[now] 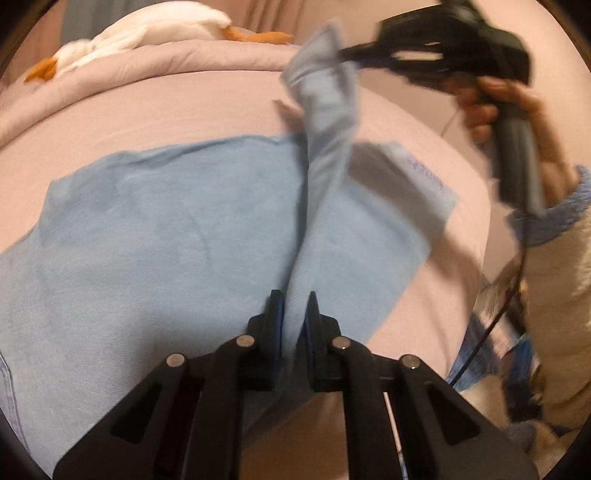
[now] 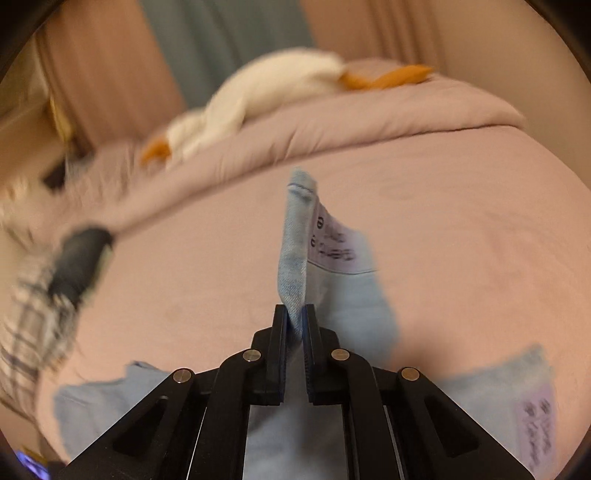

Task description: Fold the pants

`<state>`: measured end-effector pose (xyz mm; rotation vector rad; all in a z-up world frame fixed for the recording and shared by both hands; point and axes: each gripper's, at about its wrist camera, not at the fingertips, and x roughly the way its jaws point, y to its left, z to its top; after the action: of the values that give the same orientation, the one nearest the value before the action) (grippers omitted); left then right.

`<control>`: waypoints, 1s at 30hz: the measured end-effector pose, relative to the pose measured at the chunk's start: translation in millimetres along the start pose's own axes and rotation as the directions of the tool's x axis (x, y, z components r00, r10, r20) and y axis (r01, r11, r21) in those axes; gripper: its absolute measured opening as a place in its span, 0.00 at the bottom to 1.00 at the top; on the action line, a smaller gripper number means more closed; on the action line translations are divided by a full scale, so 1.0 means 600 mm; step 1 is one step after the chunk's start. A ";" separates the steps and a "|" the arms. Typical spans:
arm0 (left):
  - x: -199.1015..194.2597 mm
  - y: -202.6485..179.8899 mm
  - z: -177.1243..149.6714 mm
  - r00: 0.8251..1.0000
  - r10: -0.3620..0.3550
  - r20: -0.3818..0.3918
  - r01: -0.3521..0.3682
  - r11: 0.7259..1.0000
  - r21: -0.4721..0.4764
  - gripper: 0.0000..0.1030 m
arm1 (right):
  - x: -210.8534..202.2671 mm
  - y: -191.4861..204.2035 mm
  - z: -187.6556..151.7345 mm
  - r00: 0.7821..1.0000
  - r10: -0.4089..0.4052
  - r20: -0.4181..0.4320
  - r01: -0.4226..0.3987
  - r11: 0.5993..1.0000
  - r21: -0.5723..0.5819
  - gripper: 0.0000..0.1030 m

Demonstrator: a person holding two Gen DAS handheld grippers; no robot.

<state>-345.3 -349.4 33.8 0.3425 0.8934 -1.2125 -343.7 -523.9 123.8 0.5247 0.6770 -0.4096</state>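
Light blue pants [image 1: 155, 229] lie spread on a pink bed [image 1: 166, 110]. My left gripper [image 1: 294, 299] is shut on a raised fold of the pants near the front edge. The lifted cloth runs up to my right gripper [image 1: 345, 55], which is shut on its far end above the bed. In the right wrist view my right gripper [image 2: 294, 312] pinches a denim edge [image 2: 295, 258] with a white printed label [image 2: 332, 243] on its inner side. More of the pants [image 2: 480, 398] lie below it.
A white plush goose [image 1: 147, 33] with orange beak and feet lies on a rolled pink duvet [image 1: 166, 62] at the back of the bed. Curtains [image 2: 221, 44] hang behind. A cable [image 1: 491, 321] hangs at the right.
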 end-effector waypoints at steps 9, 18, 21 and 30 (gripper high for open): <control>0.000 -0.037 0.003 0.995 0.091 -0.032 -0.087 0.991 0.104 0.10 | -0.141 -0.152 -0.126 0.991 -0.090 0.099 0.064 0.968 0.244 0.08; -0.006 0.024 -0.012 0.991 0.126 -0.049 -0.118 0.984 0.134 0.10 | -0.105 -0.243 -0.232 0.998 -0.007 0.069 -0.027 0.878 0.477 0.08; -0.004 0.022 -0.011 0.989 0.143 -0.046 -0.134 0.977 0.168 0.10 | -0.107 -0.269 -0.224 0.994 0.030 0.106 -0.084 0.828 0.554 0.19; -0.034 0.012 -0.019 0.989 0.148 -0.007 -0.140 0.953 0.267 0.04 | -0.108 -0.294 -0.211 0.987 -0.041 0.158 -0.057 0.820 0.570 0.06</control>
<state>-344.6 -325.7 40.6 0.6310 0.7147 -1.1955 -541.3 -578.5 27.5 1.0567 0.3799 -0.6491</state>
